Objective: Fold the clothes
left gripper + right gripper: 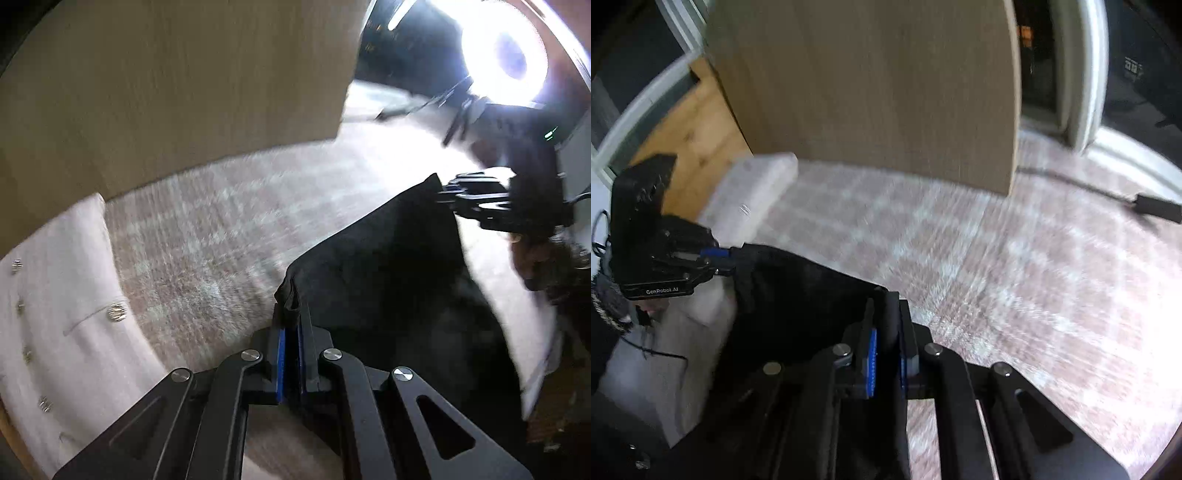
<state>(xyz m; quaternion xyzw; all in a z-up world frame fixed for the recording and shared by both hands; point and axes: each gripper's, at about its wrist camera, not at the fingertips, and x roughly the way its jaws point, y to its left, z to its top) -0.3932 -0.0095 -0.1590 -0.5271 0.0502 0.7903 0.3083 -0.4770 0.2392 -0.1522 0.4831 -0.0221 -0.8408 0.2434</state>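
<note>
A black garment (388, 266) hangs stretched between the two grippers above a pink-and-white checked surface. My left gripper (291, 314) is shut on one top corner of it; that same gripper appears at the left of the right wrist view (724, 258), pinching the cloth. My right gripper (886, 314) is shut on the other corner of the black garment (798, 295), and it shows at the right of the left wrist view (448, 195). The cloth sags between the two corners and hides what lies under it.
A checked cover (997, 277) spreads ahead. A light wooden board (871, 85) stands upright behind it. A white cushion with metal snaps (55, 314) lies at the left. A bright ring lamp (506, 59) glares at upper right. A dark cable and box (1156, 208) lie at far right.
</note>
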